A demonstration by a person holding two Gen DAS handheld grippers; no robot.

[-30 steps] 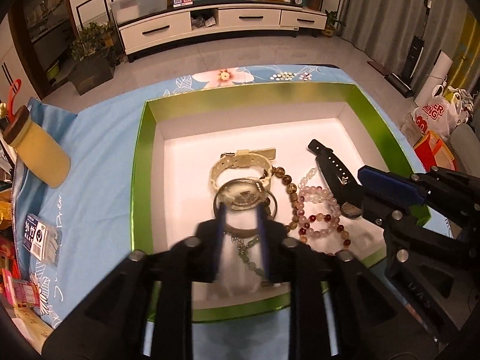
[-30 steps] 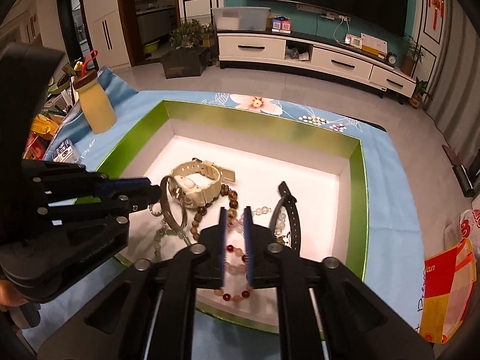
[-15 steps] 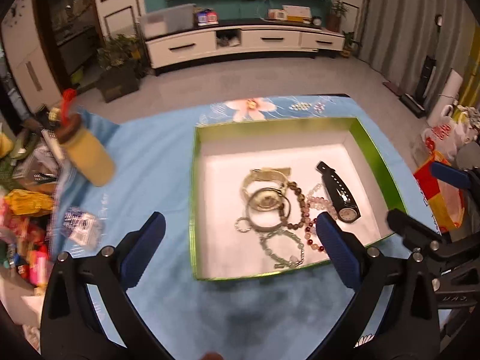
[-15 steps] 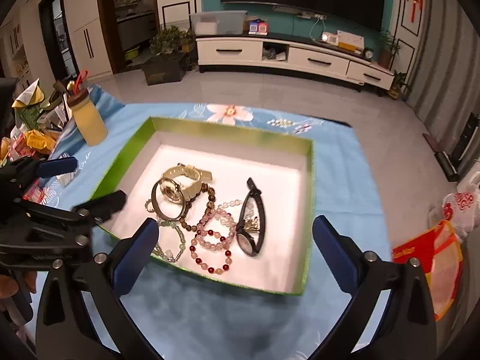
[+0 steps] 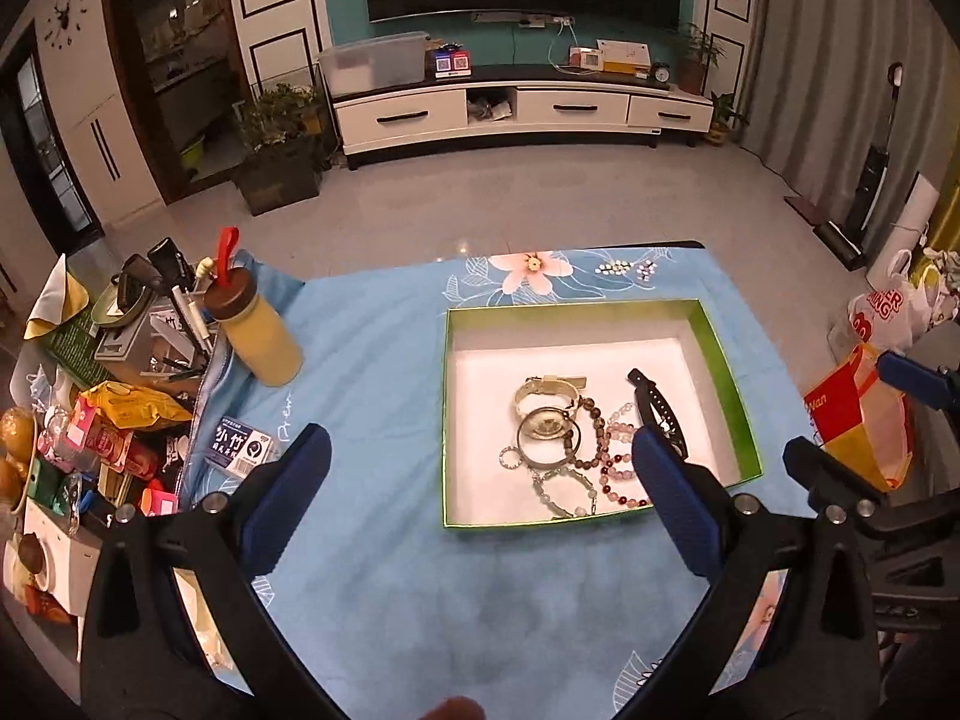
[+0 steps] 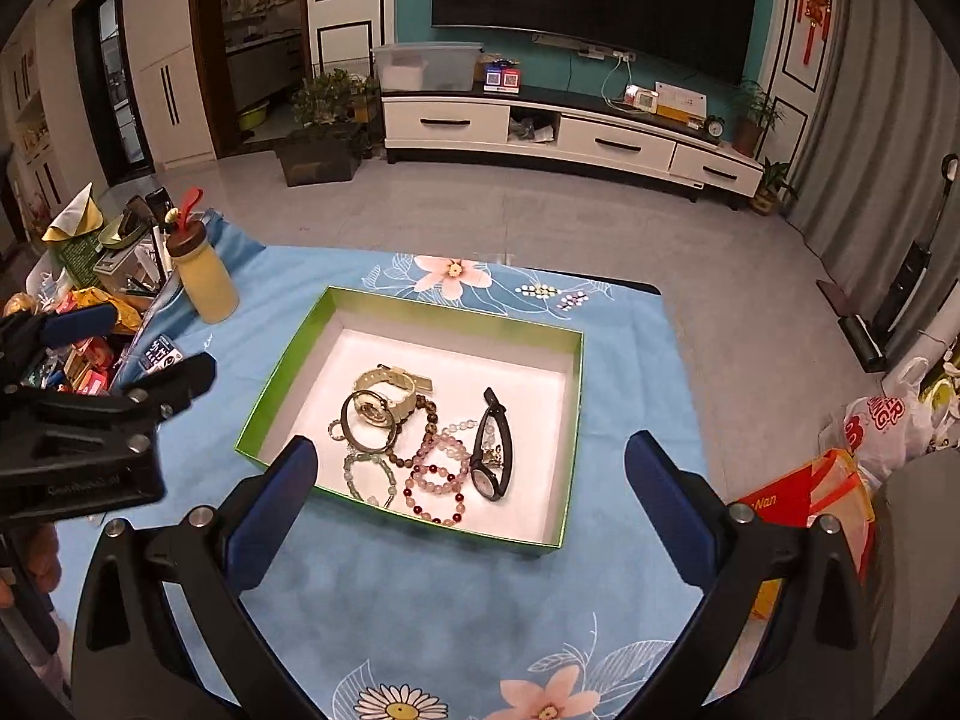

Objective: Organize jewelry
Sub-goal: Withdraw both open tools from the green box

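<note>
Both tongs, the left gripper (image 5: 480, 474) and right gripper (image 6: 471, 480), hang spread wide and empty above the blue cloth (image 6: 420, 600). At 12 o'clock the green box (image 6: 573, 420) holds 2 watches (image 6: 492, 450) and several bracelets (image 6: 435, 480), so the sorting looks finished or paused. Any next pick calls for dropping in and closing on 1 piece.

The left gripper (image 5: 480, 483) is held with its jaws spread wide apart, the blue-padded fingers (image 5: 288, 498) angled outward on black arms, nothing between them. The right gripper (image 6: 468, 498) is likewise spread wide, its blue pads (image 6: 666, 510) far apart and gripping nothing. Both are raised and tilted downward. In the right wrist view the left gripper appears at the left edge, seen side-on; in the left wrist view the right gripper's tips show at the right edge. The two sit side by side, apart.
</note>
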